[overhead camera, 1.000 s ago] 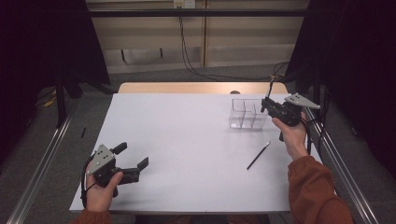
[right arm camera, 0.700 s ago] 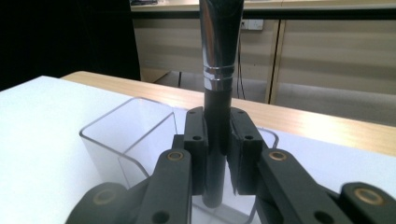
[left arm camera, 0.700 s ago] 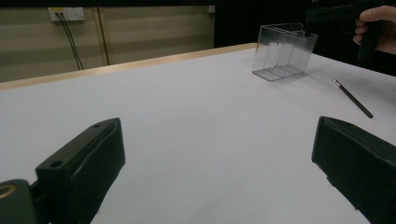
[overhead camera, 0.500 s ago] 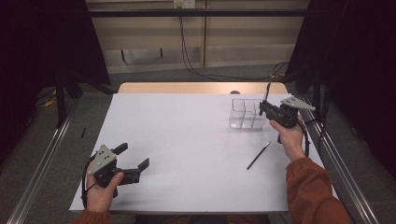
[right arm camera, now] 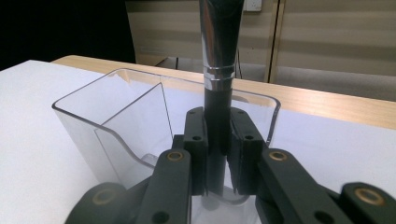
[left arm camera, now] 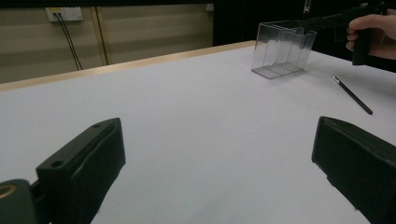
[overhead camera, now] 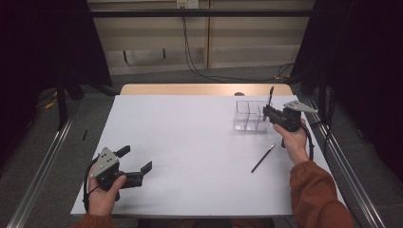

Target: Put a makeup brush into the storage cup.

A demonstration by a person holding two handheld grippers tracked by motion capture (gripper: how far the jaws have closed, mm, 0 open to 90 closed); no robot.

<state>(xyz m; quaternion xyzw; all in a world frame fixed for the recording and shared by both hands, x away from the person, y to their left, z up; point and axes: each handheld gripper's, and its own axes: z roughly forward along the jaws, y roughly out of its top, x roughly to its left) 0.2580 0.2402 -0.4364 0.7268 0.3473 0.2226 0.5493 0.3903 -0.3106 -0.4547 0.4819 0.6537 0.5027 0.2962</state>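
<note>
Right gripper [overhead camera: 269,110]: at the far right of the table, over the clear plastic organizer. Clamped on a makeup brush [right arm camera: 218,70]; both jaws pressed flat against the dark handle, seen plainly in the right gripper view. Held by a hand [overhead camera: 293,138] in an orange sleeve [overhead camera: 316,194].

Makeup brush: upright between the right jaws, dark handle below, shiny metal collar above, top end running out of the right gripper view. Lower end of the handle inside the organizer; contact with the bottom cannot be told. In the high view a thin dark stick [overhead camera: 270,96] rising above the gripper.

Organizer [overhead camera: 243,122]: clear plastic, open top, inner dividers, standing on the white surface near the far right corner.

Pencil [overhead camera: 263,158]: thin, dark, lying flat and slanted on the table, nearer the person than the organizer and apart from it; just beside the right forearm. Untouched.

Left gripper [overhead camera: 135,163]: near left part of the table, well apart from everything else, held in the left hand [overhead camera: 102,192]. Jaws spread wide, nothing between them but bare tabletop.

Table [overhead camera: 190,142]: white sheet over a wooden top; wooden strip [overhead camera: 204,89] bare along the far edge.
</note>
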